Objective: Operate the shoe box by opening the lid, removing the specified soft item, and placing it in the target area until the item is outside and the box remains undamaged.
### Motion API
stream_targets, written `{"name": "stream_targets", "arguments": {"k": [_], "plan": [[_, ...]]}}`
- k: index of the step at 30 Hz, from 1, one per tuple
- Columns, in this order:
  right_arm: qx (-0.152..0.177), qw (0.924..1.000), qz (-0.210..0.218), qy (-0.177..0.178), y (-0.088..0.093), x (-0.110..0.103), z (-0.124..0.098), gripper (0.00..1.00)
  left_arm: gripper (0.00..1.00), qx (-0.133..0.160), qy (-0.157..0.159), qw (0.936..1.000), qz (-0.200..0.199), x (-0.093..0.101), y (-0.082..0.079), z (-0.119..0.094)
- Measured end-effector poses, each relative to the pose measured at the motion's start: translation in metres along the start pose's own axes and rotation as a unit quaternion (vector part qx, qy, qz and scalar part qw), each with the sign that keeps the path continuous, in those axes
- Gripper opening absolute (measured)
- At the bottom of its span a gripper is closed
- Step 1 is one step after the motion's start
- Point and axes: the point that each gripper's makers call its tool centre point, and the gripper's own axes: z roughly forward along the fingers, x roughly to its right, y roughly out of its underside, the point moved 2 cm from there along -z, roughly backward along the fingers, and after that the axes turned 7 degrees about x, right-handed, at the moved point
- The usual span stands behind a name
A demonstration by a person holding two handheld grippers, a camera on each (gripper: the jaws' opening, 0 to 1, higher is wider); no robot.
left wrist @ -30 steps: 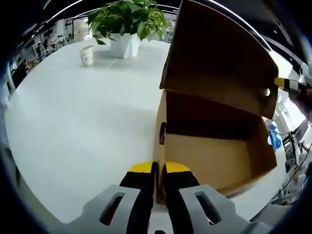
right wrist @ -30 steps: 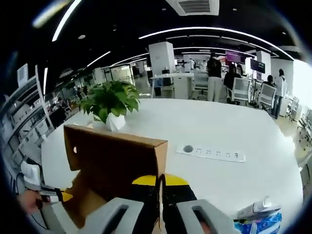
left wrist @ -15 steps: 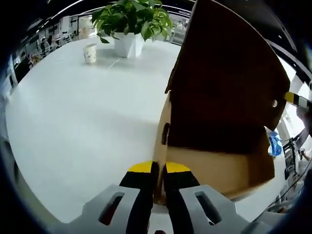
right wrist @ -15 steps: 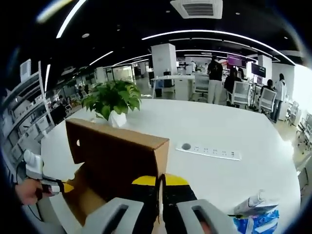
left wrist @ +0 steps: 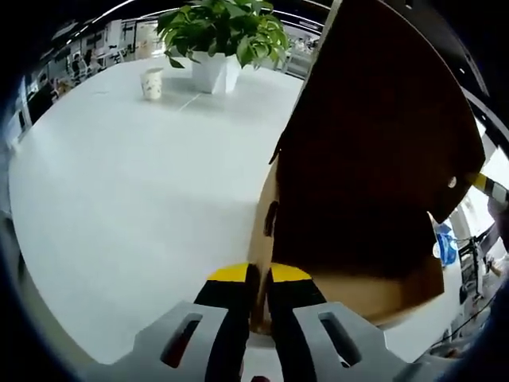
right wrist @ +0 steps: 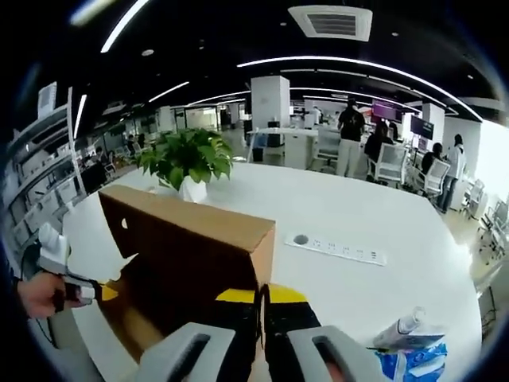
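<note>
On the white desk (left wrist: 119, 183) a cup (left wrist: 151, 83) and a potted plant (left wrist: 219, 36) stand at the far side, well apart from the box (left wrist: 350, 239), which sits nearer and to the right. Seen from the left gripper view, the left tongs (left wrist: 258, 280) are clenched on the box's near wall, one jaw on each side of the cardboard edge, just below a dark slot in that wall. Over the box the lid (left wrist: 382, 111) stands partly raised and tilted, its brown underside shading the inside. At the right edge of this view the other tongs show as a yellow tip beside the lid's far corner. From the right gripper view, the right tongs (right wrist: 261, 296) are clamped on the lid's (right wrist: 191, 243) edge, the cardboard running down between the jaws; a hand (right wrist: 44, 294) with the left tool shows at the far left, and beyond the box lie a power strip (right wrist: 338, 248) and, at lower right, a blue packet with a bottle (right wrist: 402, 330). Opening the lid looks to be the step in hand, not yet finished. The next move calls for swinging the lid further back while the left tongs steady the wall, gently enough that the hinge and wall don't tear. As for the soft item, I cannot tell where it is: the box's inside is dark under the lid, and only bare cardboard floor shows. The target area is not marked out anywhere I can make out.
</note>
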Motion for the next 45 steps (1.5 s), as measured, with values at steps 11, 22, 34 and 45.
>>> {"name": "stream_targets", "arguments": {"k": [11,22,34,45], "plan": [[0.023,0.9997,-0.001,0.011,0.009,-0.008,-0.014,0.0,0.06,0.009,0.029,0.9995,-0.012,-0.001,0.001,-0.001],[0.039,0.9988,0.007,0.03,0.03,-0.019,-0.033,0.0,0.09,0.005,0.08,0.9965,-0.026,-0.003,0.001,-0.005],[0.052,0.9965,0.045,0.048,0.054,-0.027,-0.045,0.0,0.1,0.003,0.117,0.9931,0.008,0.0,0.003,-0.011],[0.041,0.9956,0.069,0.048,0.069,-0.028,-0.05,0.0,0.05,0.03,0.129,0.9902,0.044,0.003,-0.019,-0.028]]}}
